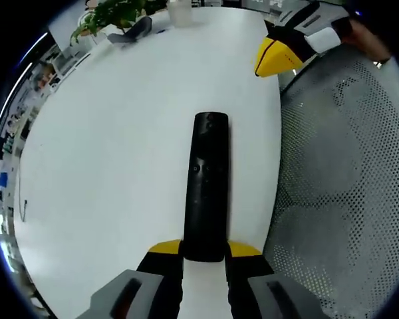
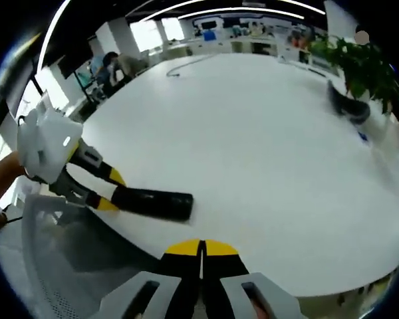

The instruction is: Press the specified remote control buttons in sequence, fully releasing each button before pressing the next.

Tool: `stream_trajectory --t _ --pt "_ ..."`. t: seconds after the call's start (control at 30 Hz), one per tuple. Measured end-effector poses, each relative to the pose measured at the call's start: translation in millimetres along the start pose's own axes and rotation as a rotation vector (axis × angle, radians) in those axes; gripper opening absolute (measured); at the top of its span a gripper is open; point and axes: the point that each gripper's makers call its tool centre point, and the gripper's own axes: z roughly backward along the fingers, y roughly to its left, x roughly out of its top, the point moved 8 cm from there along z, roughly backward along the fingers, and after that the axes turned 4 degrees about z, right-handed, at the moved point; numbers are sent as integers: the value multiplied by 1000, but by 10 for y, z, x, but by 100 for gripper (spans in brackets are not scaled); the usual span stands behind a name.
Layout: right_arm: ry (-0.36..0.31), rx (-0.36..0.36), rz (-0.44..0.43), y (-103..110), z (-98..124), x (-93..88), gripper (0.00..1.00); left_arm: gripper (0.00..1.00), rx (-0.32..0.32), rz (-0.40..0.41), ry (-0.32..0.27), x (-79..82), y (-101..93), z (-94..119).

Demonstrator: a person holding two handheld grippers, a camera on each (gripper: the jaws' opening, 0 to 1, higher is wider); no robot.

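In the left gripper view, the left gripper [image 1: 204, 254], yellow-tipped with black fingers, clamped the near end of the long black plastic remote control [image 1: 206, 186], which pointed straight away over the white round tabletop [image 1: 106, 153], buttons facing up. Just right of it stood a grey mesh chair back [image 1: 346, 186]. Farther off, the right gripper [image 1: 277, 56] hung near the tabletop's edge, well apart from the remote.

In the right gripper view, the right gripper [image 2: 201, 249] had its yellow-tipped fingers pressed together with nothing between them, low over the near edge of the tabletop [image 2: 266, 146]; the remote [image 2: 153, 201] lay out to its left, held by the other gripper [image 2: 105, 191]. At the far side sat a green potted plant [image 2: 359, 66] and a dark object [image 2: 349, 106] too blurred to name.

Judging from this, no button was being pressed yet. The risk lay in the one-ended hold: a push on a far button could lever the remote down or twist it in the fingers, and closed tips might catch two buttons together.
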Motion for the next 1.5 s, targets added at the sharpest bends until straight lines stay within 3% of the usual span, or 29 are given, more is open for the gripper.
stream_trajectory --t 0.33,0.4,0.47,0.6,0.77,0.87,1.03,1.17,1.27,1.5 --pt "-56 127 -80 83 21 174 0 23 17 92 -136 -122 -195 17" --pt "-80 188 -168 133 -22 257 0 23 19 115 -179 -159 -259 19" --pt "-63 231 -222 157 -97 315 0 23 24 125 -221 -192 -301 19" --pt "-44 232 -239 126 -266 377 0 23 27 139 -280 -245 -334 18" --pt "-2 326 -426 78 -432 374 0 23 18 141 -342 -292 -323 13" --pt "31 326 -434 26 -489 317 0 23 29 136 -404 -327 -341 2" --pt "50 346 -447 -32 -498 200 0 24 25 119 -391 -298 -330 5" --pt "19 362 -496 -53 -517 233 0 24 20 133 -397 -292 -327 3" --pt "75 372 -491 -11 -571 197 0 24 14 143 -401 -285 -322 3" --pt "71 388 -490 20 -634 235 0 24 10 138 -403 -284 -319 3"
